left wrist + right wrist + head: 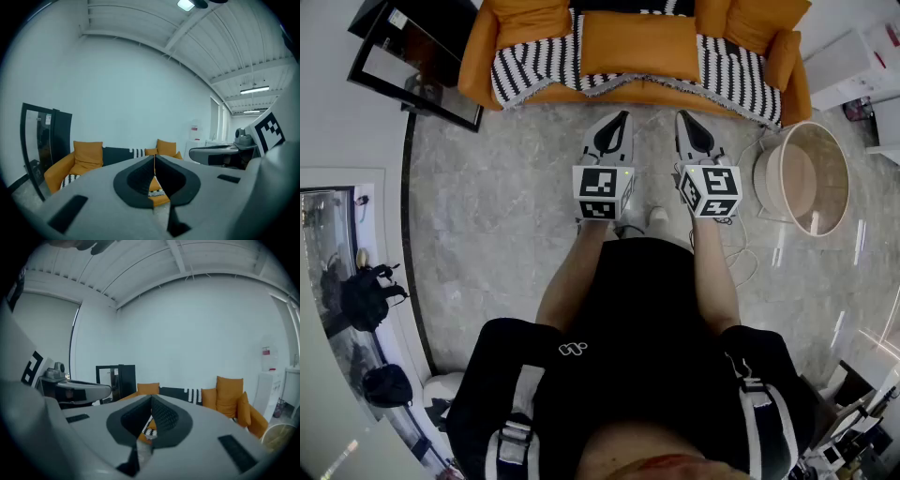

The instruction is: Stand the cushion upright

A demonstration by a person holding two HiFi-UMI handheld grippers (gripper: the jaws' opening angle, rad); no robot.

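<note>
At the far left, a black-framed cabinet [412, 61] stands beside the sofa, and nearer, along the left wall, a black bag [361, 295] sits on the ground. The orange sofa [473, 66] runs across the far side of the marble floor [506, 216], its seat covered by a black-and-white striped blanket [530, 61]. An orange back cushion [530, 17] leans upright at the sofa's left end.

The cushion [639, 45] lies flat on the blanket in the middle of the seat, its broad face up (it fills most of the gap between the upright ones).

Near this side of the sofa, over the floor, the person holds both tools side by side, pointing toward the seat and well short of the cushion. The left hand-held gripper [623, 114] has its jaws pressed together with nothing between them; its own view shows the dark pads meeting along one line. The right hand-held gripper [682, 116] is just beside it, its jaws also pressed together and empty.

At the sofa's right end more orange cushions [764, 19] stand upright against the back. To the right of the grippers, a round basket [806, 125] sits on the floor near the sofa's right arm.
</note>
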